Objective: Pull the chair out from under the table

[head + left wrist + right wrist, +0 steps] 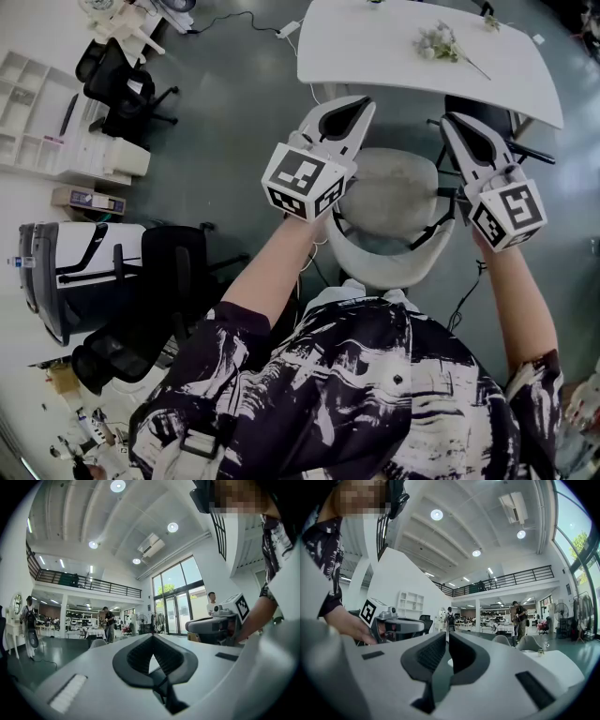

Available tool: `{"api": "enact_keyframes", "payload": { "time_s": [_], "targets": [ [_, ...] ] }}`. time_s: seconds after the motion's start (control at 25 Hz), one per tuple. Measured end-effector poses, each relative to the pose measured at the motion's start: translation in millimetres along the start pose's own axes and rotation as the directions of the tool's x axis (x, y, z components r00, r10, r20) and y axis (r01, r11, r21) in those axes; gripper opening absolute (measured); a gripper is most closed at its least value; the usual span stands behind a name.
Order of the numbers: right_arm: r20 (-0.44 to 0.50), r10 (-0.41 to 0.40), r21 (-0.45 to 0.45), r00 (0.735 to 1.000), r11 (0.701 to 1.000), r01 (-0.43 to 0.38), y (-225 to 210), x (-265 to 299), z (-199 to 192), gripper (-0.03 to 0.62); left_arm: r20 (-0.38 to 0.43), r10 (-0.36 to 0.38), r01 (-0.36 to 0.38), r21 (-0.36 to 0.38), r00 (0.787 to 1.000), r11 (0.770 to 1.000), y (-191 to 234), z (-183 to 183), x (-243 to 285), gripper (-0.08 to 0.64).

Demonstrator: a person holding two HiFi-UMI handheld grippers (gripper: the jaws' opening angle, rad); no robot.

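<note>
The chair (389, 197) sits between the two claws, its round grey seat facing up and its curved white backrest (375, 267) on the side nearest the person. The left gripper (362, 104) is over the seat's left edge with its jaws pressed together and nothing between them. The right gripper (449, 120) is over the seat's right edge, its jaws likewise closed and empty. Both point level toward the table, and no view shows whether either one touches the chair. Each gripper's own view shows the other gripper beside it, held in a hand. Behind the claws, the person's bare forearms lead back to a black-and-white patterned shirt (375, 384) at the bottom of the head view. Past the fingertips lies the white table (375, 47), its near edge just beyond the seat, so the seat shows clear of the tabletop. A small bunch of flowers (439, 41) lies on the table. Well off to the left, a black office chair (127, 89) stands near a white shelf unit (33, 103) on the dark floor.
</note>
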State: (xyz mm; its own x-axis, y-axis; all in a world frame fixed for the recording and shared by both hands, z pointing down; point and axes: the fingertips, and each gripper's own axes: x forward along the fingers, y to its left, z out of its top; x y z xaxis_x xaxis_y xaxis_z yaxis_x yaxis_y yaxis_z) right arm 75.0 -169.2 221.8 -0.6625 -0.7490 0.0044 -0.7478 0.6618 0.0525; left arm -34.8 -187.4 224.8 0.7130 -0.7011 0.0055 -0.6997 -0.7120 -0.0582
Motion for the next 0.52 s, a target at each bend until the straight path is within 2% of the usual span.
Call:
{"api": "enact_keyframes", "payload": {
  "time_s": [0.52],
  "targets": [
    [-0.002, -0.003, -0.001, 1.0, 1.0, 0.003, -0.5, 0.4, -3.7, 0.018, -0.006, -0.01, 0.01, 0.005, 1.0, 1.0, -0.9, -3.4, 0.7, 0.004]
  ]
}}
